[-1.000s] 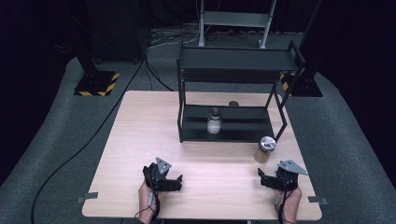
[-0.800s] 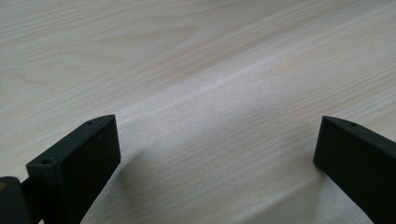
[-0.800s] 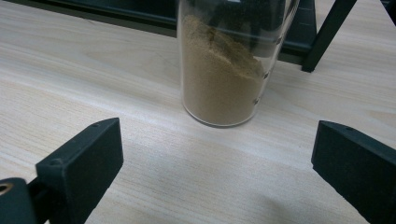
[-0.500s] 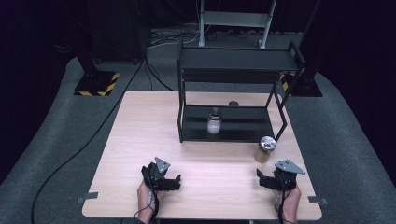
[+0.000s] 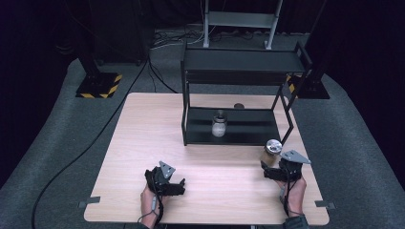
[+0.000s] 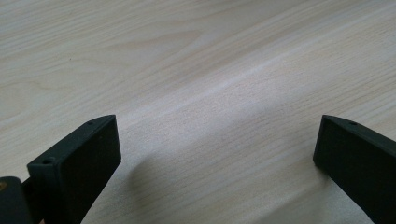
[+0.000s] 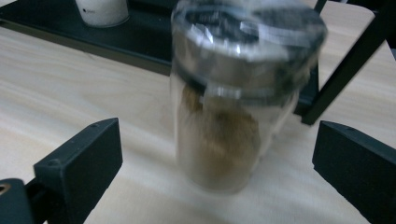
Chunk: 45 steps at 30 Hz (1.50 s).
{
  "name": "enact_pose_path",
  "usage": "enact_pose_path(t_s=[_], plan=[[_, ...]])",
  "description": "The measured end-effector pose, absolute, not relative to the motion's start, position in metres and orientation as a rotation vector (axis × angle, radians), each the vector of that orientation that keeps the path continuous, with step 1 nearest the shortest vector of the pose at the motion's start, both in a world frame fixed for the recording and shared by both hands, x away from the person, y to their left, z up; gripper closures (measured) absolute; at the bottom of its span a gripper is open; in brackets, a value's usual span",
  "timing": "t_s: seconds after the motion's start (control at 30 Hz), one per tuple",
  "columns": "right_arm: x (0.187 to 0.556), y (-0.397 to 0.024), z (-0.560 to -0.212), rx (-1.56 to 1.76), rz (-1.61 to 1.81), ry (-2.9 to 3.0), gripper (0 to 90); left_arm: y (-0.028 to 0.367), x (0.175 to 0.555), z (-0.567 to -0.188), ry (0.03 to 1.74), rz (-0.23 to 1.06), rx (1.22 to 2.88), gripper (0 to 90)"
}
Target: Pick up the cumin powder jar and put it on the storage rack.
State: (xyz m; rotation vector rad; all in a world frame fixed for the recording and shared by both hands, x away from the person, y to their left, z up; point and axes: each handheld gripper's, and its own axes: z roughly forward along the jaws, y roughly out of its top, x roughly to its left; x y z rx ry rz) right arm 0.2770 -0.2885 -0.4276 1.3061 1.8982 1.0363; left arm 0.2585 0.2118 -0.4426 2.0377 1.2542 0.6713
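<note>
Jar: a clear jar (image 7: 233, 116) with a silver lid (image 5: 273, 145) and brown contents filling most of it, standing upright on the table (image 5: 143, 143) just in front of the rack's (image 5: 239, 95) right front leg.
Right gripper: the right gripper (image 7: 215, 163) has its jaws spread wide, one on each side of the jar and not touching it; in the high view it (image 5: 274, 168) sits just short of the jar on the near side.
Left gripper: the left gripper (image 5: 176, 185) rests low over bare table, well left of the rack's front edge; its jaws (image 6: 210, 163) are parted with nothing between them.
Second jar: a smaller pale jar (image 5: 218, 126) stands on the rack's lower shelf, left of centre.
Handling: the jar looks like glass or hard plastic, so stiff, smooth and likely slippery; it probably has some weight from the fill, and may crack if dropped or knocked against the rack leg.
Where to hold: best taken on the straight wall below the lid band, about mid-height, jaws square to the sides so it cannot tilt or slide out.
Caution: the rack leg stands close behind the jar, so the far jaw has little room there.
</note>
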Motion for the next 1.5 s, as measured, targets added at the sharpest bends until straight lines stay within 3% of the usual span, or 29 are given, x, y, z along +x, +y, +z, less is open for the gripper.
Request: enact_pose_path(t_s=[0.33,0.8,1.5], plan=[[0.314,-0.285,-0.423,1.306,1.035,1.952,0.2,0.212,0.259,-0.443,1.257,0.665,2.035,0.3],[0.32,-0.292,-0.425,1.365,1.022,1.974,29.8,0.212,0.259,-0.442,1.255,0.667,2.038,0.3],[0.308,-0.291,-0.41,1.315,1.052,1.947,30.7,0.212,0.259,-0.442,1.255,0.669,2.039,0.3]])
